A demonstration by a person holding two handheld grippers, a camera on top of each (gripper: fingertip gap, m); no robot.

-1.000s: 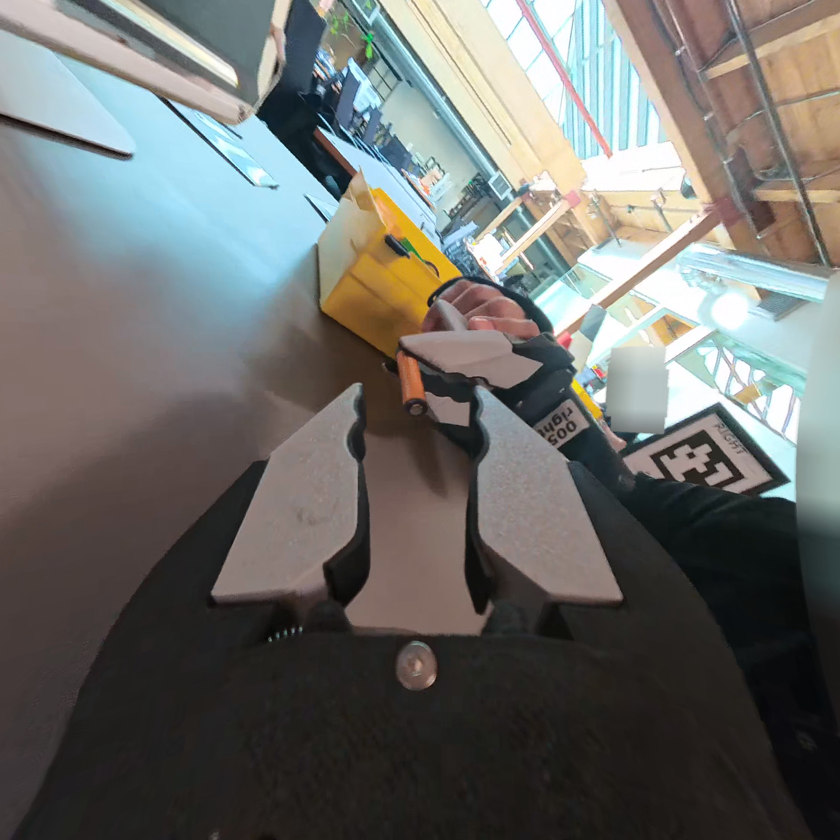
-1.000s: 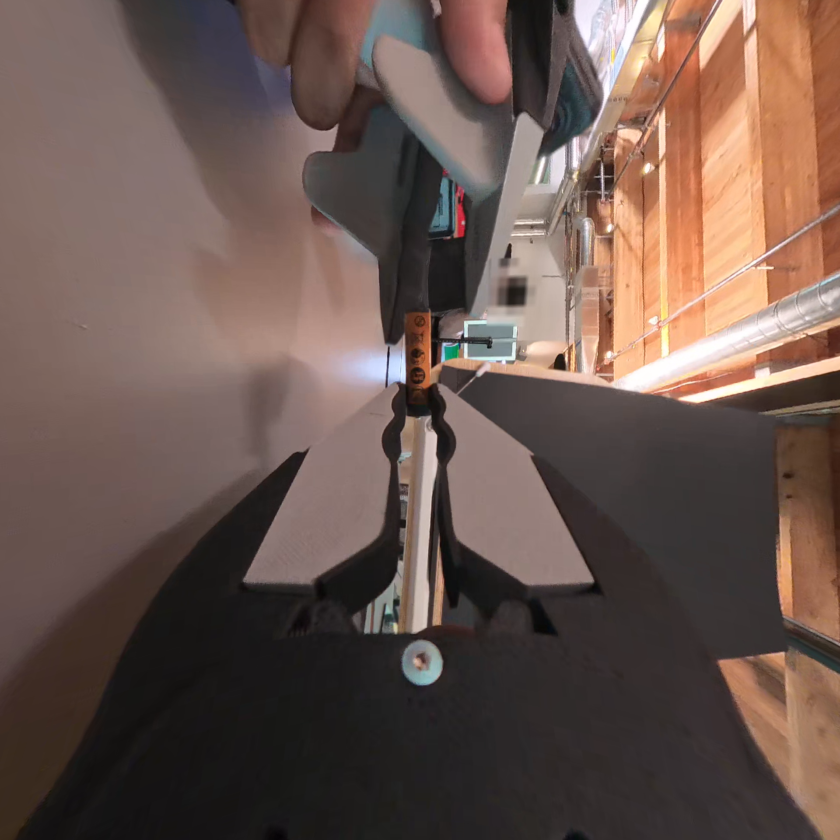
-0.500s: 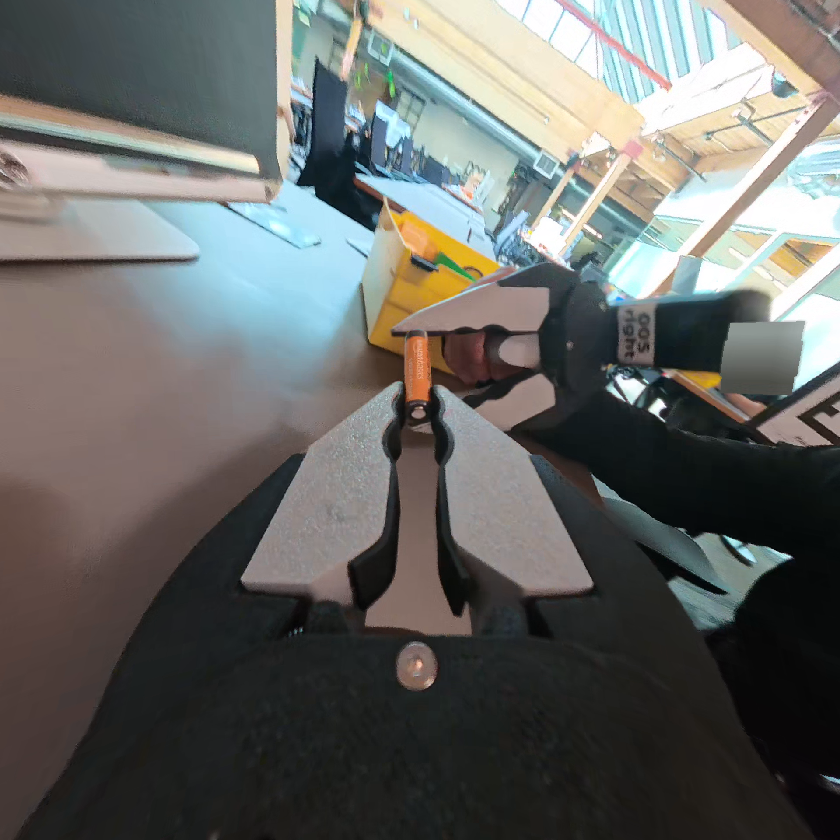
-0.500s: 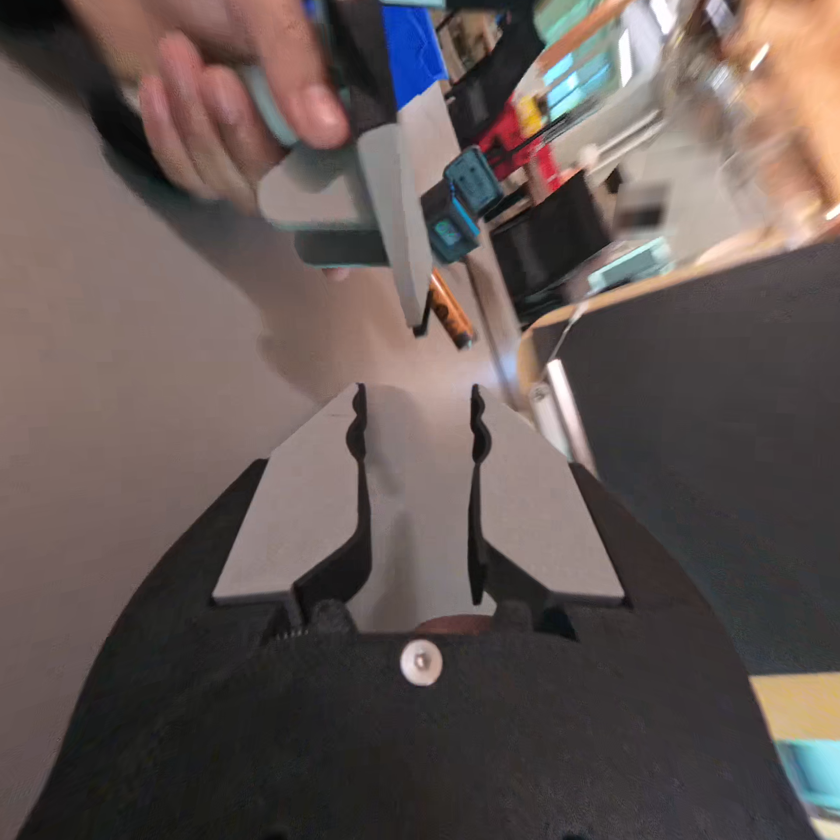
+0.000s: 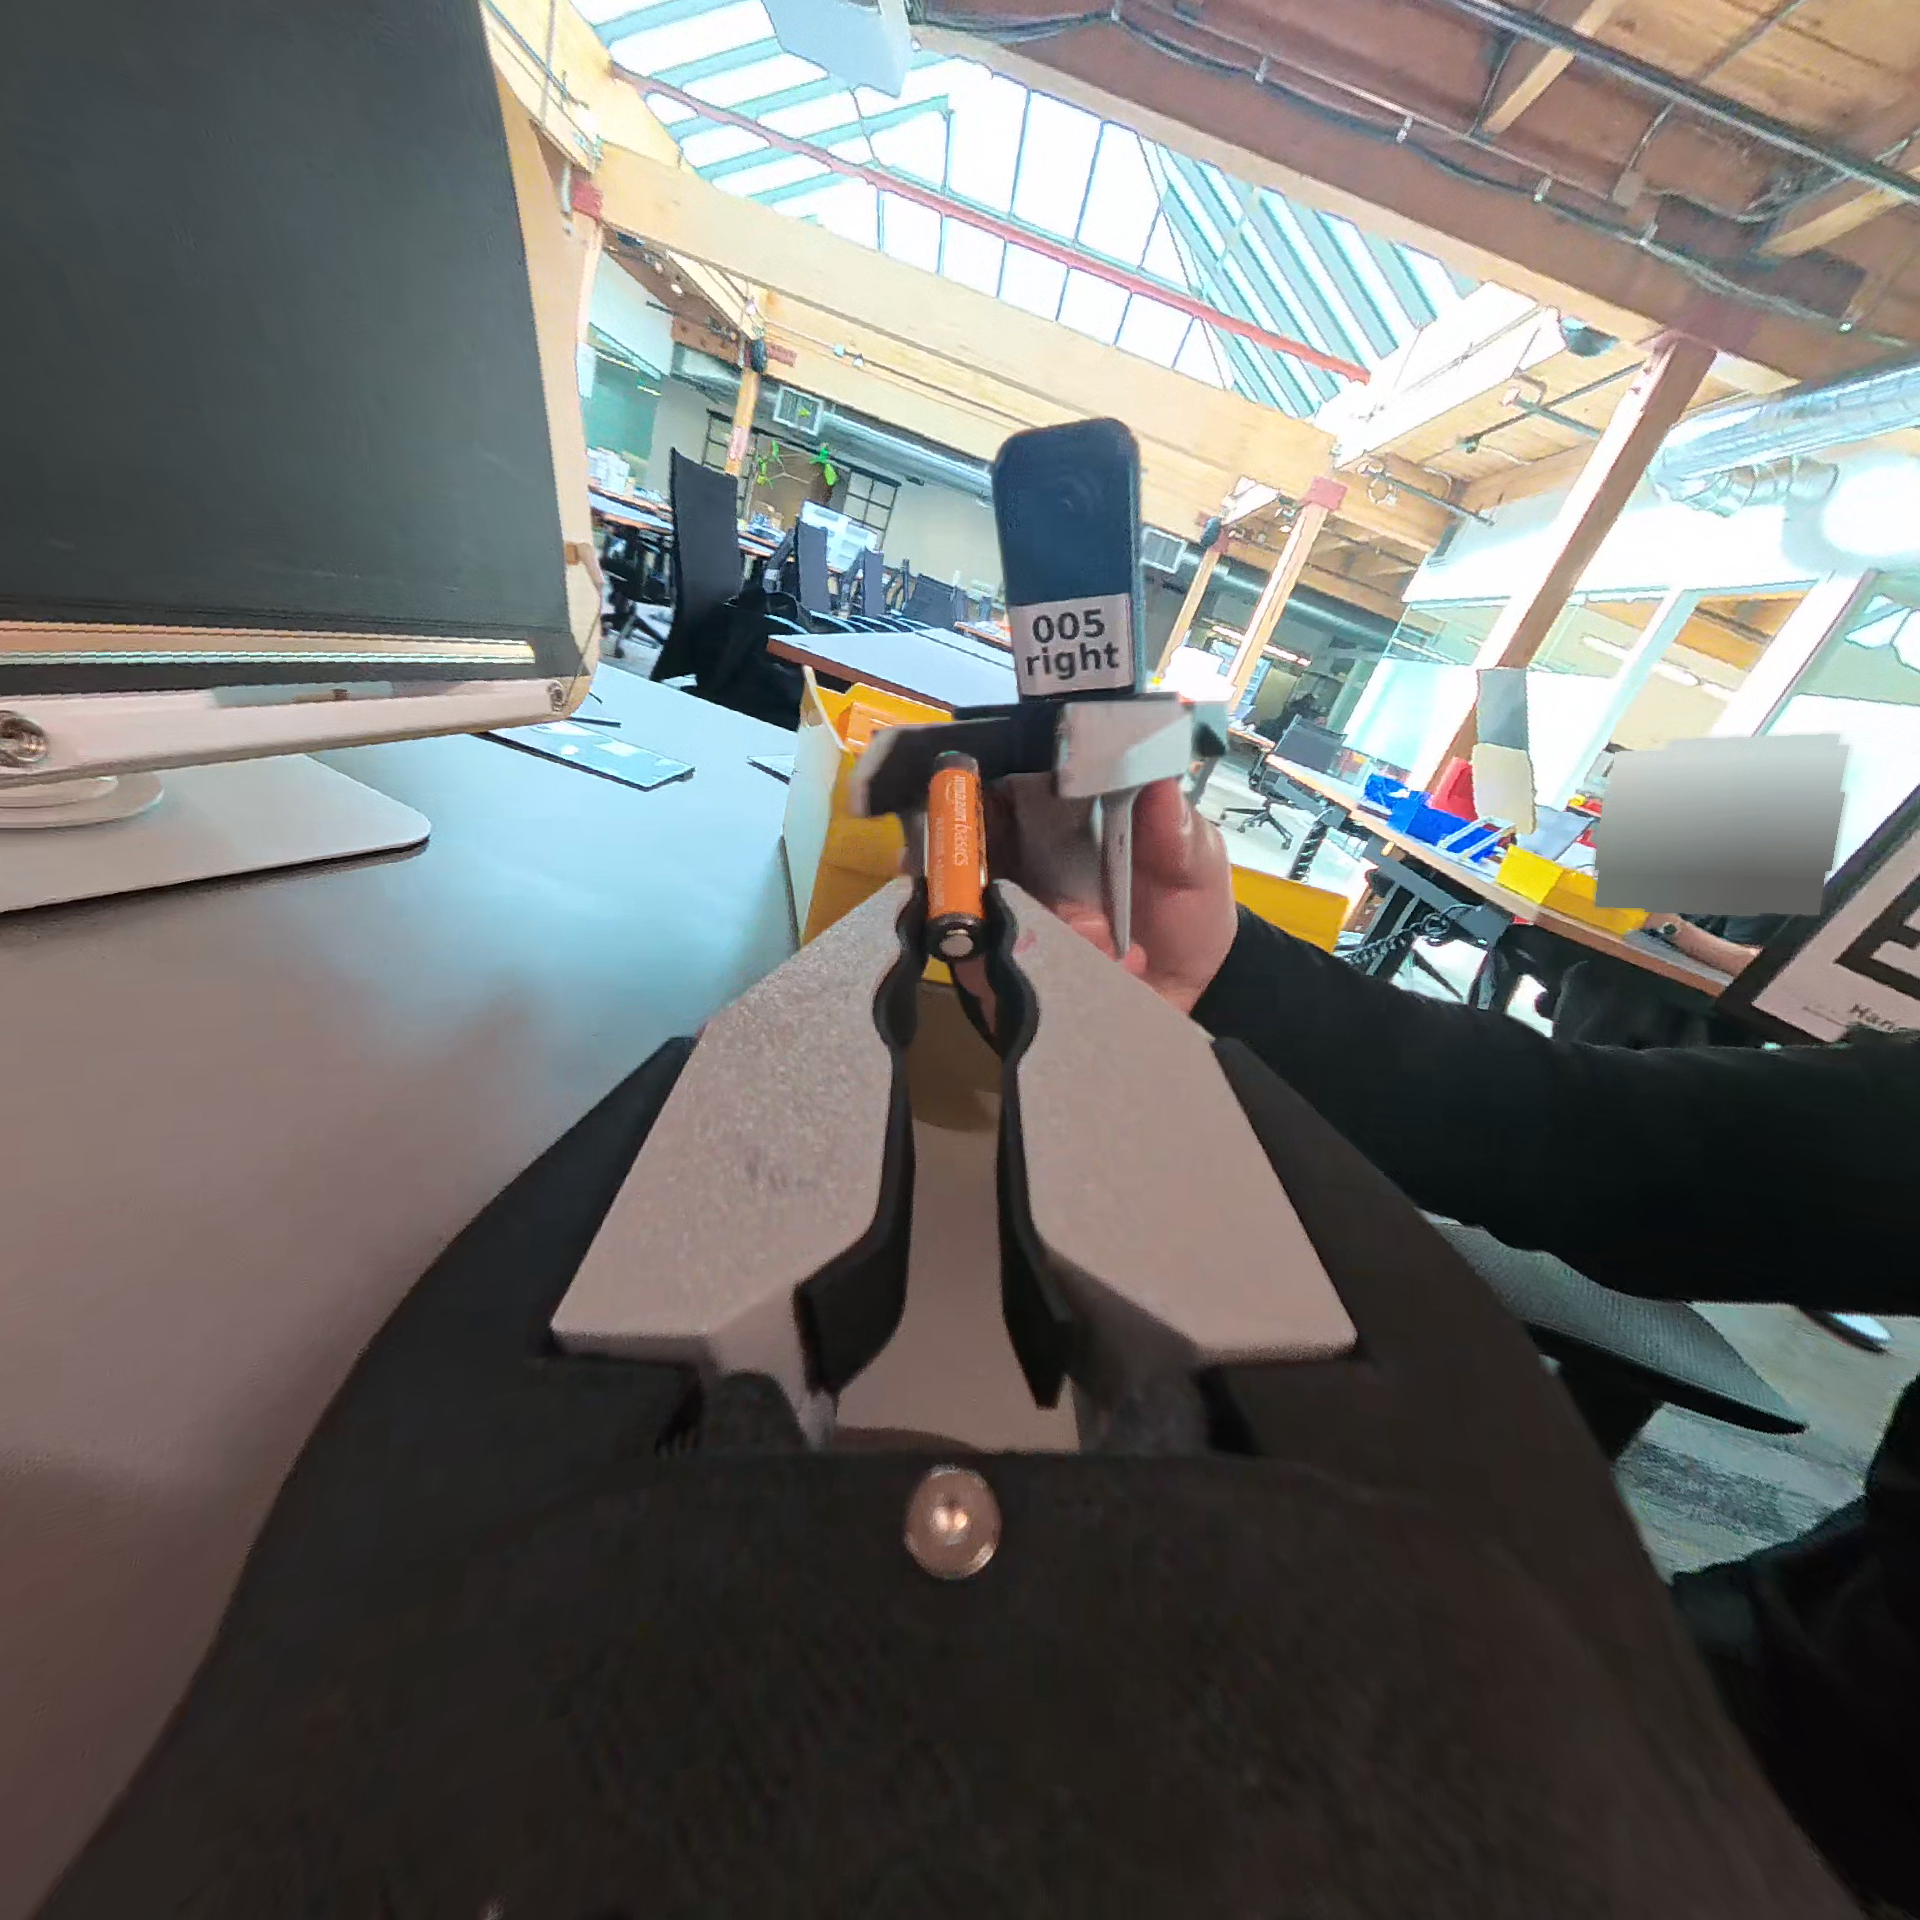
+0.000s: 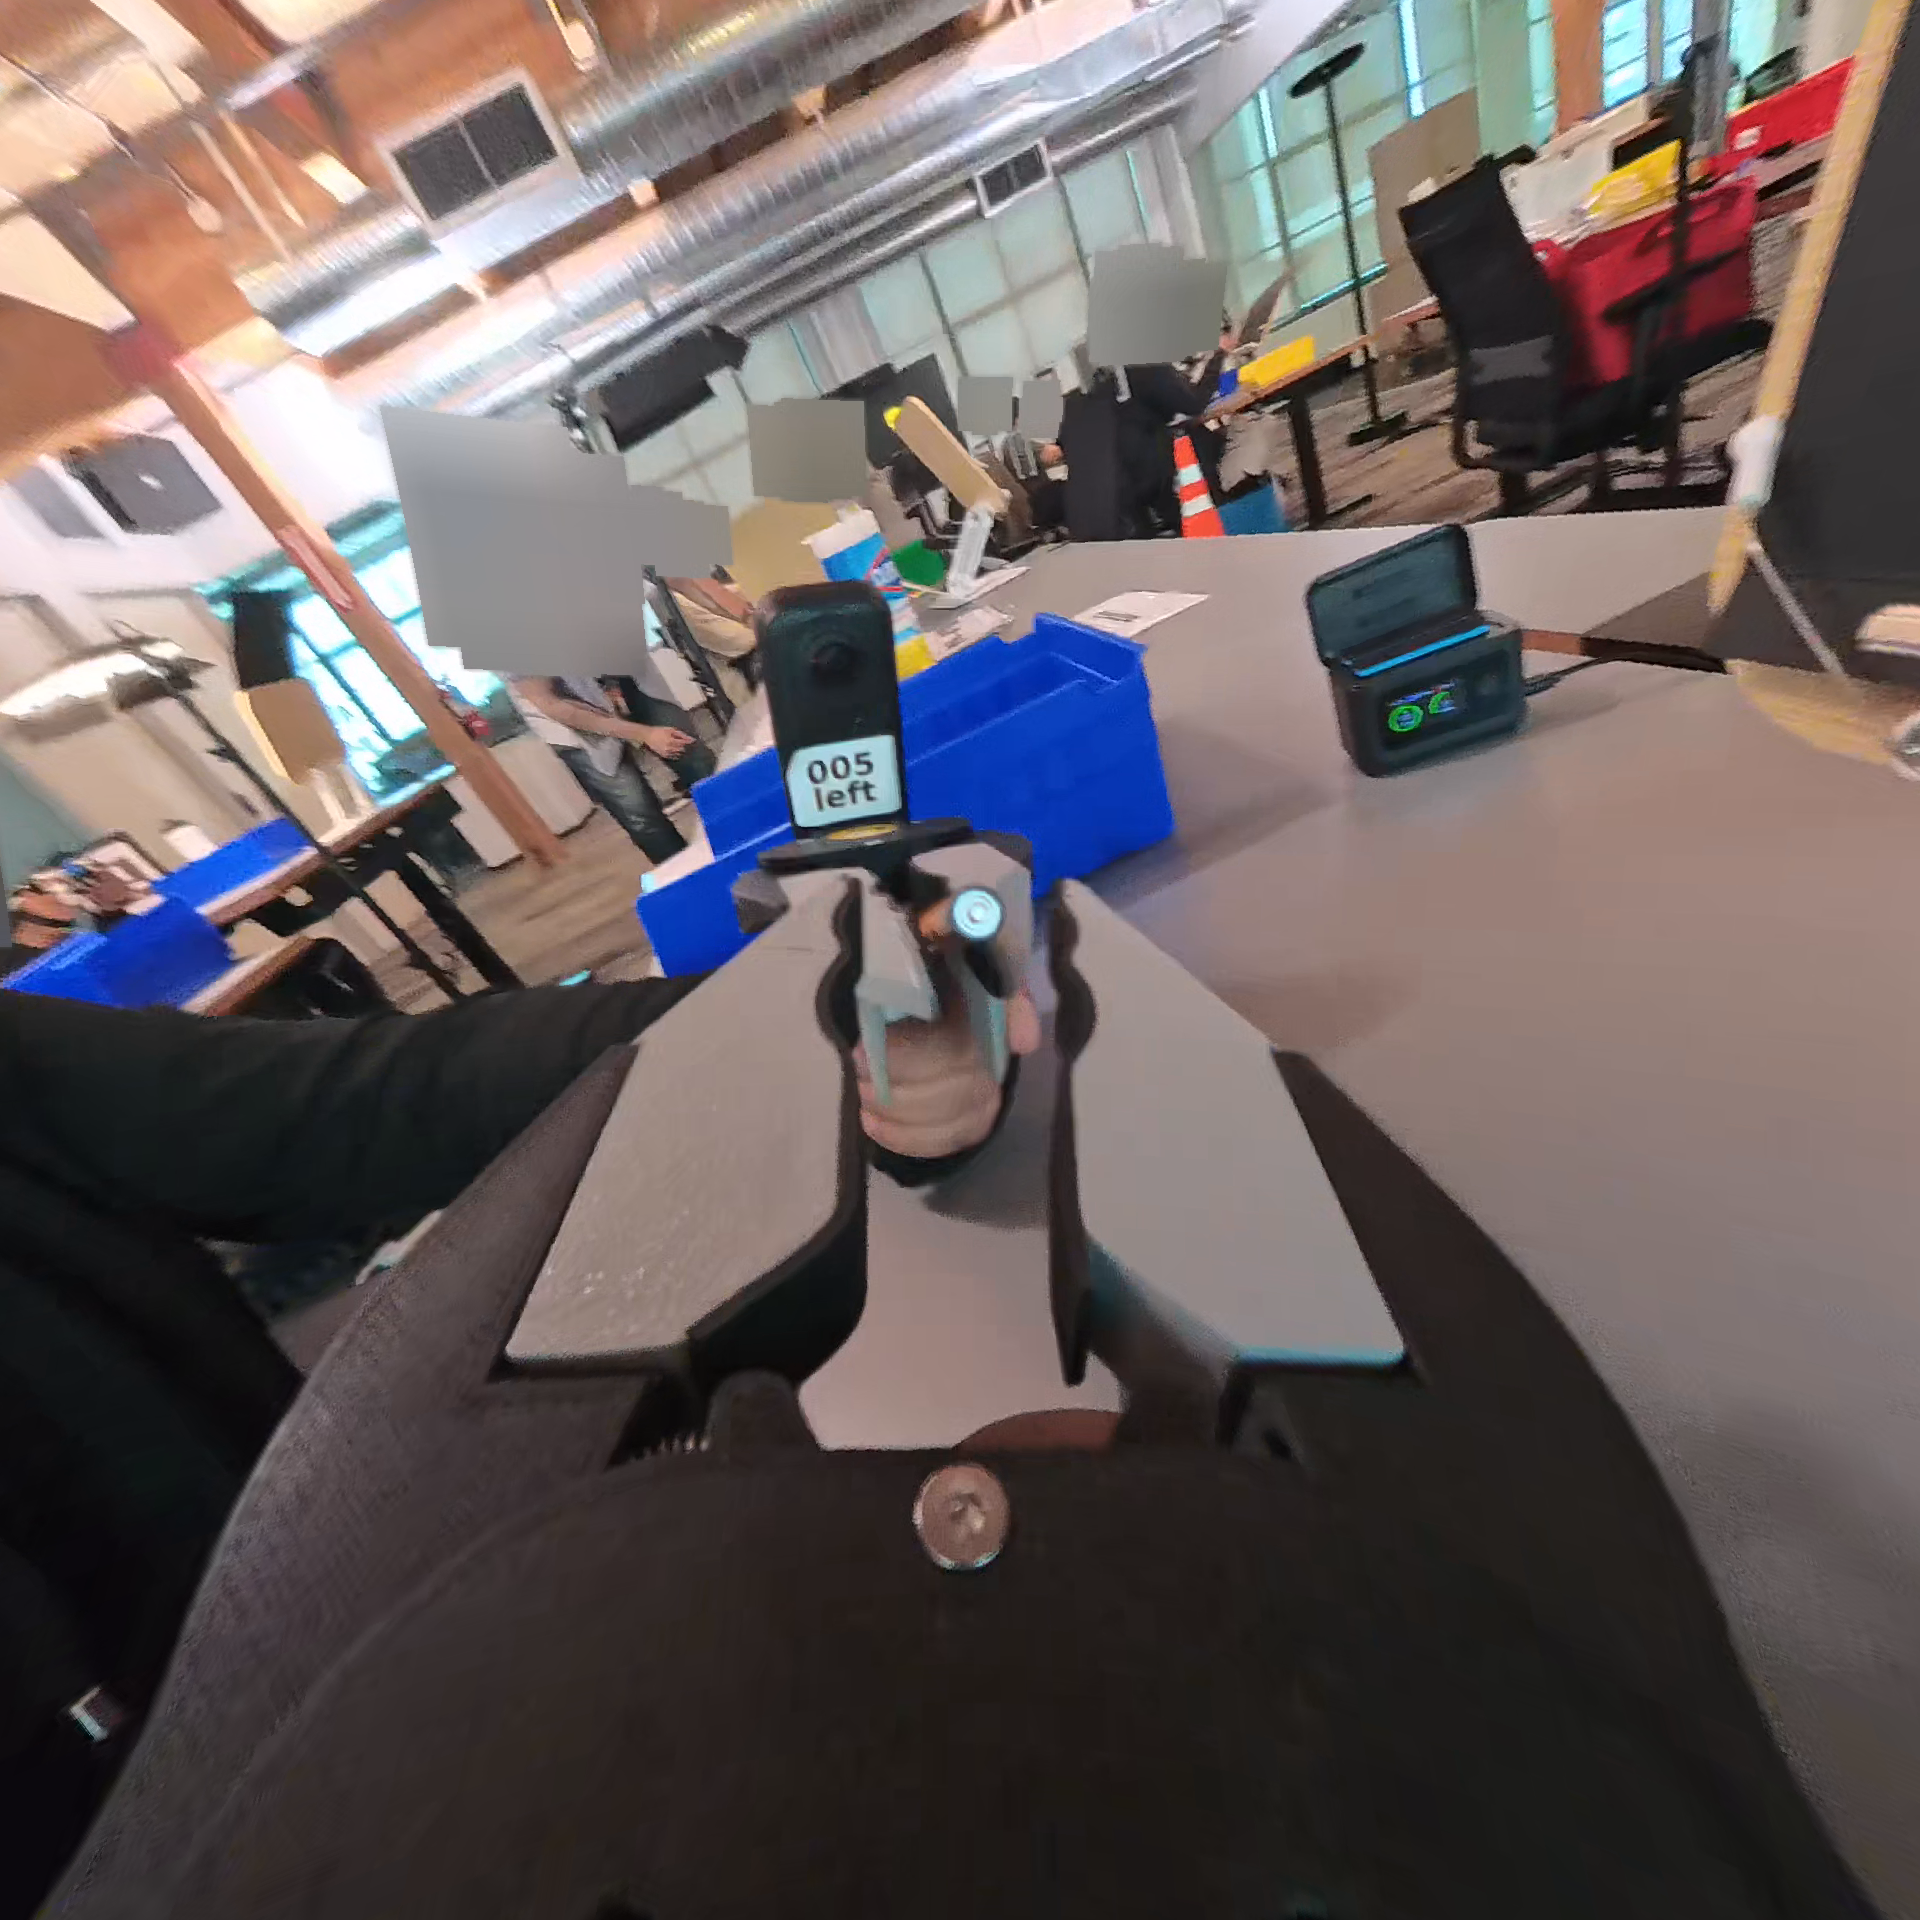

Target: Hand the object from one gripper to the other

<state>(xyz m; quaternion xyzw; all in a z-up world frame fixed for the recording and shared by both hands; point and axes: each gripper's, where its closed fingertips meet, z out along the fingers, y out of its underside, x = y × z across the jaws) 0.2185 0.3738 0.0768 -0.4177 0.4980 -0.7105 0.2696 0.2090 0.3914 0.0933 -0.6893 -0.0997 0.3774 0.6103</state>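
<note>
An orange battery [image 5: 956, 842] is clamped at its near end between the tips of my left gripper [image 5: 956, 935], which is shut on it and holds it above the grey table [image 5: 312, 1039]. My right gripper [image 5: 1023, 753] faces it just beyond the battery's far end, held in a hand. In the right wrist view my right gripper [image 6: 956, 935] is open and empty. Between its fingers I see the left gripper [image 6: 935, 935] head-on with the battery's metal end [image 6: 975, 914]. I cannot tell whether the right fingers touch the battery.
A monitor [image 5: 260, 312] on a white stand [image 5: 208, 821] is at the left. A yellow box [image 5: 831, 831] stands behind the grippers. A blue bin [image 6: 987, 748] and a black charging case [image 6: 1423, 686] sit on the table [image 6: 1558, 987]. Black sleeves reach in from the sides. My left and right fingertips are right by each other. The black charging case [image 6: 1423, 686] is about equally far from each gripper, around 30 cm.
One second ago the right gripper held the battery and the left was open. The left then shut on it and the right opened. Both grippers have since turned upright, facing each other.
</note>
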